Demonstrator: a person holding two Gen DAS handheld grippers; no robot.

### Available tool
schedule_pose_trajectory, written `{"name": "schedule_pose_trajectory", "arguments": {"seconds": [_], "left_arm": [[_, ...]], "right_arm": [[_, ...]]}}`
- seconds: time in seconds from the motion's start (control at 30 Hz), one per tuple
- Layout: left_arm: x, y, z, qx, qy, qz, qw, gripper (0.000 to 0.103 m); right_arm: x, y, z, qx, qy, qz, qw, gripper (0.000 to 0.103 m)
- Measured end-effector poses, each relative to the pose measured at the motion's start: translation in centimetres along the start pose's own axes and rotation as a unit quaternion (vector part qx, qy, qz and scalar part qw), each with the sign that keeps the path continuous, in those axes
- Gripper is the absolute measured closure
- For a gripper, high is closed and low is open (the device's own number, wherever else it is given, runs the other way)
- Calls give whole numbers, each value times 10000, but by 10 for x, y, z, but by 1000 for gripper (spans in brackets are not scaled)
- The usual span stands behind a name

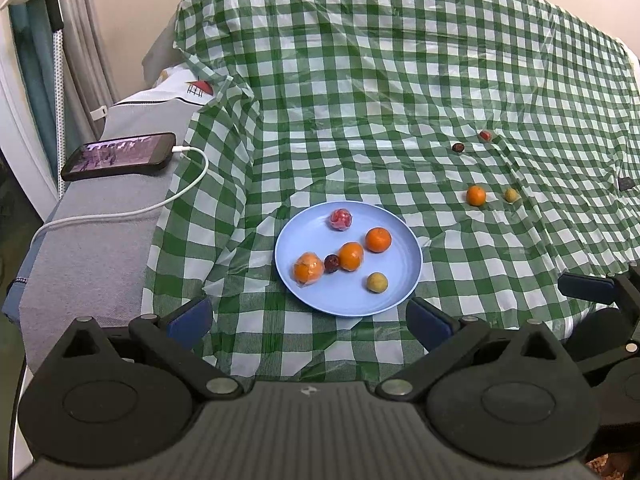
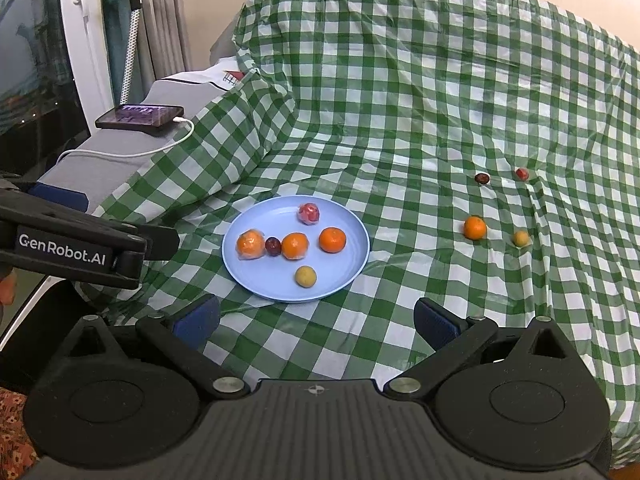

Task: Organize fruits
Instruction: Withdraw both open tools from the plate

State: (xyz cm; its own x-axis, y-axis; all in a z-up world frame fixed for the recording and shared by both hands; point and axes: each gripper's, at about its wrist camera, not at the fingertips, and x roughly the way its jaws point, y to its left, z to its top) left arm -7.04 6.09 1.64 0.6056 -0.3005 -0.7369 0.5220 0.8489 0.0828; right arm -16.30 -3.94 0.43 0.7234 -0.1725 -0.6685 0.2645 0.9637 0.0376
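At two o'clock from the plate, the loose orange looks firm, round, roll-prone: grasp its equator. Both hand-held grippers, left and right, gape empty.

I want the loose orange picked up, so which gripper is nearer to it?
Right. The right gripper sits closer to the orange; the left gripper is farther left, before the plate.
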Motion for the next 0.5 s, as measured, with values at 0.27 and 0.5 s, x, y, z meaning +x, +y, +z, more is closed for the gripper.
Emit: {"name": "schedule_pose_trajectory", "arguments": {"seconds": [0.27,0.5], "left_arm": [[13,-2,12,-30,96,40,9999,0],[26,-10,28,11,120,40,9999,0]], "right_arm": [[12,-10,2,149,35,-71,9999,1],[22,-23,5,258,26,-202,9995,1]]}}
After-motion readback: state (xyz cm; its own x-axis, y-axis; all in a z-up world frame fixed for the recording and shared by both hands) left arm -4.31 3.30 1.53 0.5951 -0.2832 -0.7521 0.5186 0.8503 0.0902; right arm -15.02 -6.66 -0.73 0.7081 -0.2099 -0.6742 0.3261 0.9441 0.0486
